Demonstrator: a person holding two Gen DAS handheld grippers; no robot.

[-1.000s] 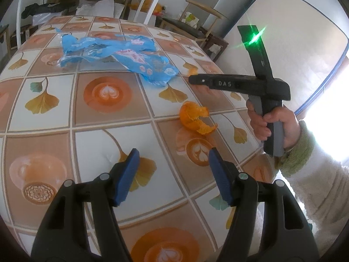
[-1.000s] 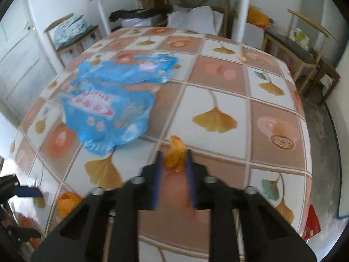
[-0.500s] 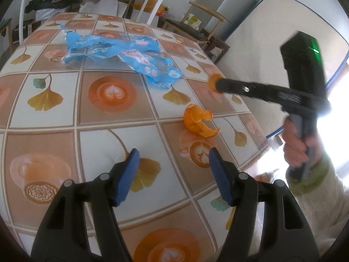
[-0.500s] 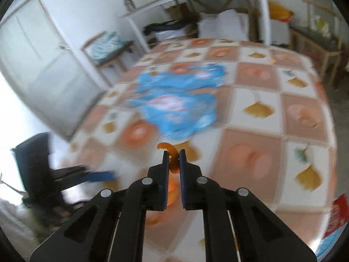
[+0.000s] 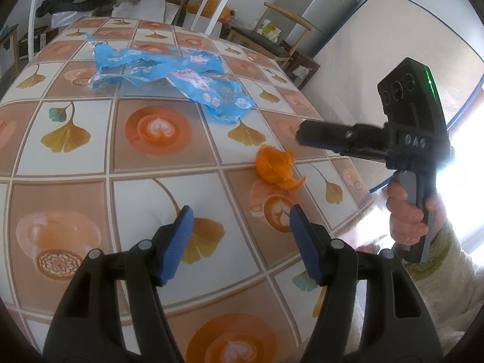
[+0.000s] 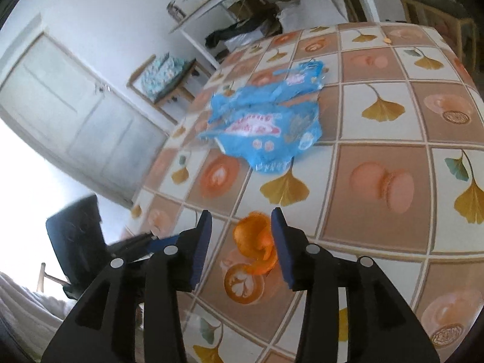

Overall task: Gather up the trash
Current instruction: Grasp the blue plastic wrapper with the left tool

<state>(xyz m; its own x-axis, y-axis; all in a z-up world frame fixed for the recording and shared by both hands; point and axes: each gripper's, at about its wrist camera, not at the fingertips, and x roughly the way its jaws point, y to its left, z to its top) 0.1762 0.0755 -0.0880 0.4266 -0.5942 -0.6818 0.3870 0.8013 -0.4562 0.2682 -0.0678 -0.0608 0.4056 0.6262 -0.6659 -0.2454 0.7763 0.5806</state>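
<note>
A curled heap of orange peel point(image 5: 276, 168) lies on the patterned tablecloth point(image 5: 75, 163) near the table's right edge. My right gripper point(image 5: 304, 136) hovers just above and right of it, held by a hand in a pale sleeve. In the right wrist view its jaws are opening, and the peel point(image 6: 252, 243) shows between the blue pads point(image 6: 201, 239) without being pressed. A crumpled blue plastic bag point(image 5: 172, 75) point(image 6: 266, 127) lies farther back. My left gripper point(image 5: 239, 236) hangs open over the cloth, nothing between its fingers.
The table's edge point(image 5: 357, 211) runs close behind the peel. A wooden chair point(image 5: 272, 36) and a leaning mattress point(image 5: 378, 54) stand beyond it. A white table frame point(image 5: 217, 3) is at the far end. A door point(image 6: 60, 115) and a chair with cloth point(image 6: 163, 75) stand on the other side.
The right gripper swung round with a small peel piece pinched in it, came over the peel heap, and its jaws have parted off the piece. The left gripper stayed put.
</note>
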